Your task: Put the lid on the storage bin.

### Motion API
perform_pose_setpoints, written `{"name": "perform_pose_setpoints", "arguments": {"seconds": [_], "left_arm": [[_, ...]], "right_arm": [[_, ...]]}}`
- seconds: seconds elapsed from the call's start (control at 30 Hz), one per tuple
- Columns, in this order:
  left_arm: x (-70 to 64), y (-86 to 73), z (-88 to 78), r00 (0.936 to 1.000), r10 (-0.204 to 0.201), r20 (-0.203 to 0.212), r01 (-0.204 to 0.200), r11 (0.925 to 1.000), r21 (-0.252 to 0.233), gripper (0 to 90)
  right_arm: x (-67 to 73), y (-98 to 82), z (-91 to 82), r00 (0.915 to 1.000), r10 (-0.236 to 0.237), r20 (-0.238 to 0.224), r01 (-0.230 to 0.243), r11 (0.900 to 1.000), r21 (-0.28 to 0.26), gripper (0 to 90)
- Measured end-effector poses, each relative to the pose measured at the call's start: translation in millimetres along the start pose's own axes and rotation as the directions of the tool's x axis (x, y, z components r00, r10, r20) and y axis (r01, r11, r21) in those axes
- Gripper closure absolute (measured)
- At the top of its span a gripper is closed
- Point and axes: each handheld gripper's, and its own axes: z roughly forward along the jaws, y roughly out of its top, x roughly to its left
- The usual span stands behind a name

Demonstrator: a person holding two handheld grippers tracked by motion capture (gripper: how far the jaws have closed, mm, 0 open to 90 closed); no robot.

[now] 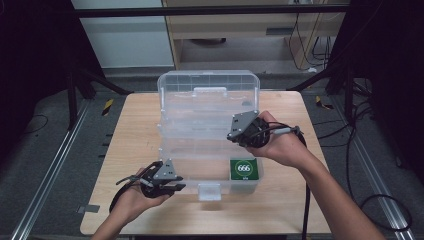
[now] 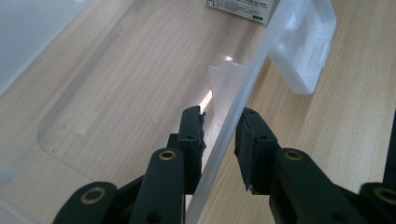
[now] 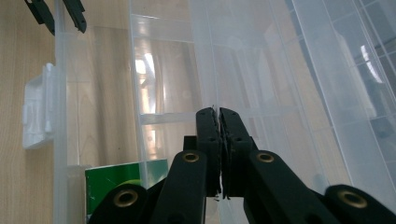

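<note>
1. The left gripper [image 1: 172,189] sits at the near front wall of the clear plastic box [image 1: 210,107], left of the white latch [image 1: 209,191]. In the left gripper view its jaws stand apart, one inside the wall and one outside, with the thin front wall [image 2: 233,126] running up between them; gaps show on both sides, so they straddle the edge without clamping it.
2. The right gripper [image 3: 218,116] reaches into the box from the right side. Its jaws are pressed together on the thin upright edge of a clear inner tray [image 3: 205,60].
3. The box stands open on the wooden table [image 1: 125,140], lid tilted up at the far side, stepped trays fanned out behind the bottom compartment.
4. A green packet [image 1: 243,169] lies in the bottom compartment's near right corner, against the front wall.
5. Bare tabletop lies left, right and in front of the box; the box's floor to the left of the packet is open.
</note>
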Motion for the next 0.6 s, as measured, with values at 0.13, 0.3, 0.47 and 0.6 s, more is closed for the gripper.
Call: {"name": "perform_pose_setpoints", "arguments": {"seconds": [0.13, 0.3, 0.47, 0.6], "left_arm": [[0.1, -0.1, 0.0, 1.0, 0.001, 0.001, -0.001, 1.0, 0.0, 72.0], [0.3, -0.3, 0.0, 1.0, 0.002, 0.002, -0.002, 1.0, -0.002, 72.0], [0.0, -0.5, 0.1, 1.0, -0.001, 0.005, 0.001, 1.0, -0.003, 71.9], [0.0, -0.6, 0.1, 1.0, 0.001, 0.005, -0.001, 1.0, -0.005, 71.9]], "right_arm": [[3.4, -1.0, -1.1, 1.0, -0.005, -0.005, 0.005, 1.0, -0.002, 88.0], [7.9, -2.8, -2.2, 1.0, -0.006, -0.007, 0.006, 1.0, -0.01, 87.8], [11.4, -5.0, -3.3, 1.0, -0.001, -0.009, 0.001, 1.0, -0.018, 87.6], [14.2, -6.1, -3.8, 0.9999, -0.002, -0.011, 0.002, 1.0, -0.022, 87.4]]}}
